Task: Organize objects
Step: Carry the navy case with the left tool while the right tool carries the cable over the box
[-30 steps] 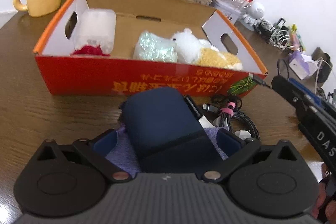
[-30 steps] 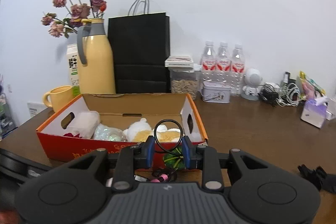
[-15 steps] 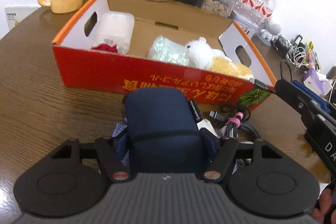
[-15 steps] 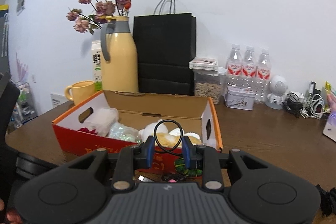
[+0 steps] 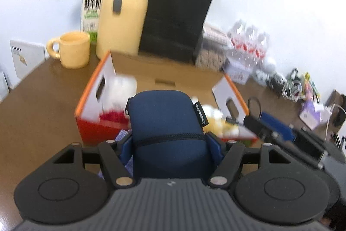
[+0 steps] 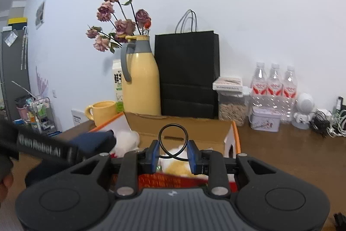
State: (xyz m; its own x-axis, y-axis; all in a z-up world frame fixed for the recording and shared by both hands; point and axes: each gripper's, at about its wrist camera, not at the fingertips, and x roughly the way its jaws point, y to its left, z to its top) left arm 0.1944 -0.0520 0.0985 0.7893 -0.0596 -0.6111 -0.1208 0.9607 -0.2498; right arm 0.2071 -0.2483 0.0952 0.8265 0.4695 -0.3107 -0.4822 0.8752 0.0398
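Observation:
My left gripper [image 5: 170,145] is shut on a navy blue zip pouch [image 5: 166,122], held clear of the table in front of the orange cardboard box [image 5: 93,90]. The box holds a clear tub with red contents [image 5: 121,97] and plush toys [image 5: 213,114]. My right gripper [image 6: 173,155] is shut on a black cable loop [image 6: 173,125], which stands up between its blue pads just before the box [image 6: 194,125]. In the right wrist view the pouch [image 6: 93,142] shows at the left. The left wrist view is blurred.
Behind the box stand a yellow jug with dried flowers [image 6: 140,84], a black paper bag [image 6: 188,75], a yellow mug [image 5: 73,49] and a milk carton [image 5: 92,6]. Water bottles [image 6: 274,84], a tin [image 6: 265,120] and tangled cables [image 5: 296,84] fill the back right. A purple cloth [image 5: 124,135] lies under the pouch.
The left gripper's jaws closed onto the pouch and lifted it off the table toward the box. The right gripper kept its grip on the cable loop and tilted upward.

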